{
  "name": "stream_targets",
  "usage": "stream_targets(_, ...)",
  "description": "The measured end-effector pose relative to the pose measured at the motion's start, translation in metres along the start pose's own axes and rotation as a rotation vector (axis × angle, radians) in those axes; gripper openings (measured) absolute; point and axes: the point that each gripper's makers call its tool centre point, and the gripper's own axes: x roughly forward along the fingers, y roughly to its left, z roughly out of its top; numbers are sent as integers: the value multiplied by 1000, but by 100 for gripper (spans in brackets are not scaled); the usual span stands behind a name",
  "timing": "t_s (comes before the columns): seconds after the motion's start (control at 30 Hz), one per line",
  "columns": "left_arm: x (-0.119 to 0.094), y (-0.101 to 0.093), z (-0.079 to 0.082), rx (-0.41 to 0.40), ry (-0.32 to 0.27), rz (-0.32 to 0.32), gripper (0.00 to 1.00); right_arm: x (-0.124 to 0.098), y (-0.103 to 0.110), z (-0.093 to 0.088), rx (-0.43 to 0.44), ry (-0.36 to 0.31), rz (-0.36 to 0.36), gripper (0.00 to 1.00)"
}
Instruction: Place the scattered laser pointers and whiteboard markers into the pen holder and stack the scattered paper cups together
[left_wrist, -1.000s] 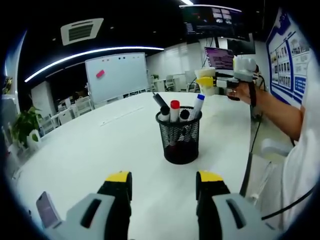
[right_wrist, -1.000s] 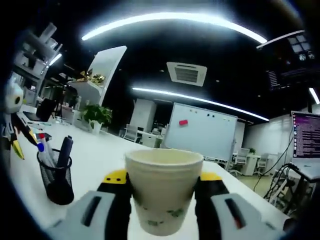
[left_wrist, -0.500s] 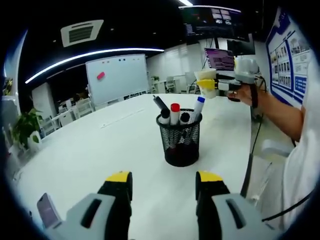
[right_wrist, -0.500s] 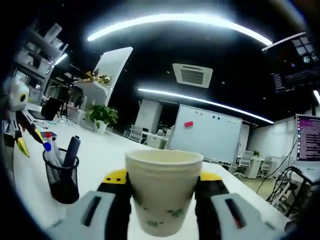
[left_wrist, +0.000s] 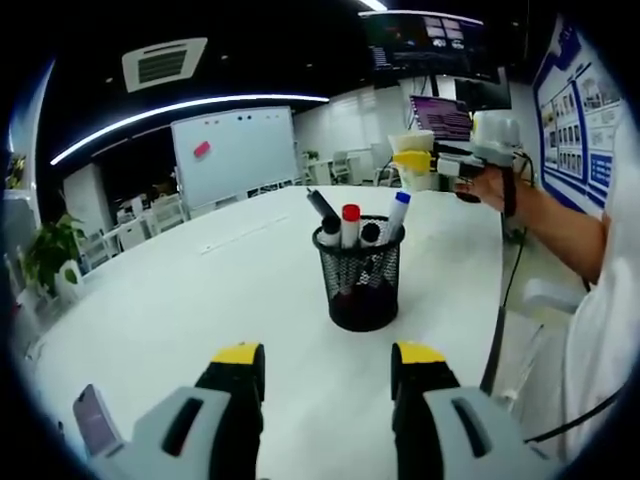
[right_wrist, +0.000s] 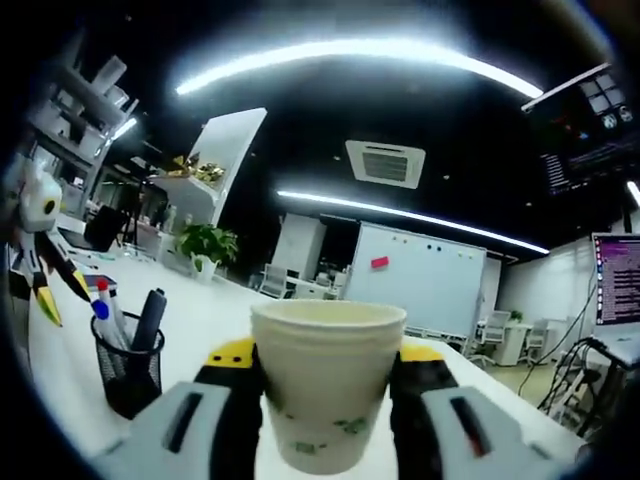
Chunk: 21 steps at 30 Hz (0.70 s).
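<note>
1. The paper cup (right_wrist: 327, 385) I care about sits upright between the jaws of my right hand-held gripper (right_wrist: 327, 375), mouth up, clamped at mid-wall from both sides. In the left gripper view the same cup (left_wrist: 414, 160) is held in the air beyond the pen holder (left_wrist: 365, 277), on its far right side.

2. I judge the upright hold to be deliberate: a cup carried mouth-up and level can drop straight into or over another cup when stacking. I cannot see a second cup, so I cannot tell where the stack will go.

3. The pen holder, a black mesh cup, stands on the white desk (left_wrist: 200, 290) and already carries the markers (left_wrist: 349, 224) with red, blue and dark caps poking out of its rim, leaning against the mesh. That part of the task looks done from here, though I cannot tell laser pointers from markers at this size.

4. My left hand-held gripper (left_wrist: 327, 375) is released, jaws parted with nothing between them, aimed at the pen holder from the near side and well apart from it. It reads as parked, leaving the right side free to work.

5. In the right gripper view the pen holder (right_wrist: 127, 362) lies left of the cup, and the left hand-held gripper (right_wrist: 35, 245) shows past it at the edge.

6. Behind the pen holder: a whiteboard (left_wrist: 235, 155) and office chairs. A small purple card-like object (left_wrist: 95, 418) lies on the desk near my left jaw.
</note>
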Motion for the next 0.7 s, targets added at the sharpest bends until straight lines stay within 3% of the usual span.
stream_targets(0.37, 3, -4, 1, 5, 5, -6, 52, -2, -5, -2, 57, 25, -11, 50)
stream_targets(0.7, 3, -6, -1, 4, 12, -5, 52, -4, 9, 9, 80, -22, 27, 50)
